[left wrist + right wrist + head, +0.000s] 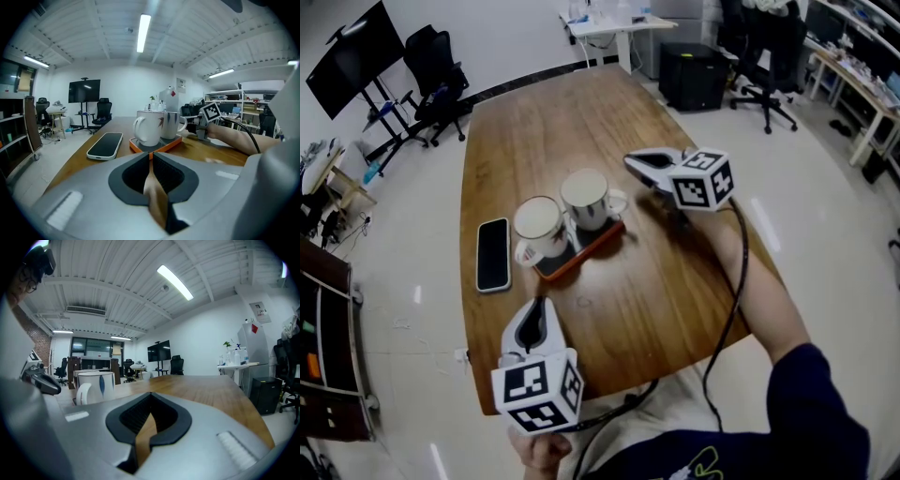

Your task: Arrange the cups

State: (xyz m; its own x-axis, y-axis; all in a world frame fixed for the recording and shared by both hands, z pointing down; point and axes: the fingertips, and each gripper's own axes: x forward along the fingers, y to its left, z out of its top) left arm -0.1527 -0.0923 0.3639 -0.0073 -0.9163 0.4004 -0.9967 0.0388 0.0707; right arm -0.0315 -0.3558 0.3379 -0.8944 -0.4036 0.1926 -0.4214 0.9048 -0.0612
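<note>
Two white cups stand side by side on an orange tray point(602, 245) with a dark top, in the middle of the wooden table point(656, 309). The left cup point(537, 225) has its handle toward me; the right cup point(585, 198) has its handle to the right. My left gripper point(541, 303) is shut and empty, a short way in front of the tray and pointing at the cups point(149, 126). My right gripper point(631, 160) hovers to the right of the cups, shut with nothing in it. Its view shows one cup point(95, 383) at the left.
A phone in a white case point(493, 254) lies flat to the left of the tray, also seen as the phone point(106, 145) in the left gripper view. Office chairs point(439, 82) and desks stand on the floor around the table.
</note>
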